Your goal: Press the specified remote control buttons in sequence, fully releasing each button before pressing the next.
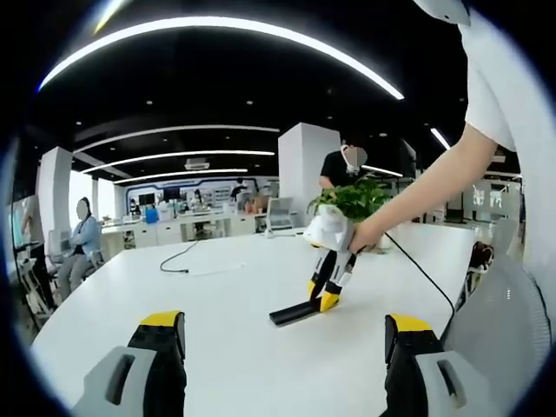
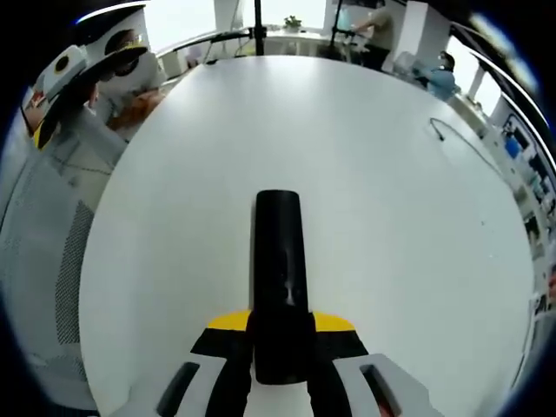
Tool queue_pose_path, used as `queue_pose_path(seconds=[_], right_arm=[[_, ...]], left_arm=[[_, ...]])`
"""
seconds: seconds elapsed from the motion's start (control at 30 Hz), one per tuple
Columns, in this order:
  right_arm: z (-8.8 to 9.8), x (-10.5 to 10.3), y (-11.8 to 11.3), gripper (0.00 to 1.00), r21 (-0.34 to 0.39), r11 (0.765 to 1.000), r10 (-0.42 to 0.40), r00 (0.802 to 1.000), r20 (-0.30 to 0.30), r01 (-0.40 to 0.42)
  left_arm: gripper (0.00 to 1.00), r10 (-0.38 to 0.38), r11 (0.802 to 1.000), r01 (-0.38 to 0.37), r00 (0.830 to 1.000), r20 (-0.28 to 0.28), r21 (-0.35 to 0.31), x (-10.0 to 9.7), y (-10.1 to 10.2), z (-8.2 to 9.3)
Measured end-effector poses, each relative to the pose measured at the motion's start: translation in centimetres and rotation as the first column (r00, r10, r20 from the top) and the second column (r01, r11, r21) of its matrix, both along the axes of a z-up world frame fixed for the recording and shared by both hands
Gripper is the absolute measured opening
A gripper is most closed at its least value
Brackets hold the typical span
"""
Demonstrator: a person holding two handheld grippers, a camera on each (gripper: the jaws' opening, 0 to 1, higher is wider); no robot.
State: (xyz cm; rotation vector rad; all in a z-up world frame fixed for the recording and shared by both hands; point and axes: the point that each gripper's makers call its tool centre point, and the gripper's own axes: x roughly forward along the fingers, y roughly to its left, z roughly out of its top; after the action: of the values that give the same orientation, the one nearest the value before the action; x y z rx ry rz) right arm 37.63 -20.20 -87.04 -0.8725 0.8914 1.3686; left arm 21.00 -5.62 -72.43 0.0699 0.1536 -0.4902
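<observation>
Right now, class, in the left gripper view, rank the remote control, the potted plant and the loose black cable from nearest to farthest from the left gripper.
1. Remote control: centre table, held by the right gripper.
2. Black cable: farther back, left.
3. Potted plant: far edge, right.

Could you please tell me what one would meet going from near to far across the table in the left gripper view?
Left claw → black remote control with the right claw on it → loose black cable → potted green plant at the far edge of the white table.
</observation>
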Motion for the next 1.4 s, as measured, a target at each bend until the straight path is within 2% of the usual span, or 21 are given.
queue_pose_path(seconds=[0.6, 0.93, 1.1, 1.27, 1.33, 1.4], right_arm=[[0.2, 3.3, 0.2, 0.21, 0.023, 1.000, 0.007, 1.000, 0.000, -0.007], [0.2, 3.8, 0.2, 0.21, 0.035, 0.999, 0.003, 1.000, 0.005, -0.003], [0.4, 3.9, 0.3, 0.22, 0.075, 0.995, -0.057, 0.998, -0.036, 0.060], [0.5, 3.5, 0.6, 0.26, 0.093, 0.991, -0.092, 0.995, -0.049, 0.096], [0.6, 3.3, 0.8, 0.30, 0.112, 0.983, -0.140, 0.988, -0.066, 0.147], [1.0, 3.1, 1.1, 0.34, 0.158, 0.965, -0.196, 0.975, -0.104, 0.211]], left_arm=[[0.98, -0.002, 1.000, 0.003, 1.000, -0.031, 0.013, 0.1, -0.1, -0.6], [0.98, 0.012, 1.000, -0.012, 0.999, -0.037, -0.002, 0.3, 0.1, -0.5], [0.98, 0.009, 1.000, -0.009, 0.999, -0.047, 0.000, 0.3, 0.1, -0.6], [0.98, 0.017, 1.000, -0.017, 0.999, -0.044, -0.004, 0.4, 0.2, -0.5], [0.98, 0.019, 1.000, -0.019, 0.999, -0.042, -0.002, 0.4, 0.3, -0.5], [0.98, 0.018, 1.000, -0.018, 0.999, -0.043, -0.001, 0.3, 0.3, -0.6]])
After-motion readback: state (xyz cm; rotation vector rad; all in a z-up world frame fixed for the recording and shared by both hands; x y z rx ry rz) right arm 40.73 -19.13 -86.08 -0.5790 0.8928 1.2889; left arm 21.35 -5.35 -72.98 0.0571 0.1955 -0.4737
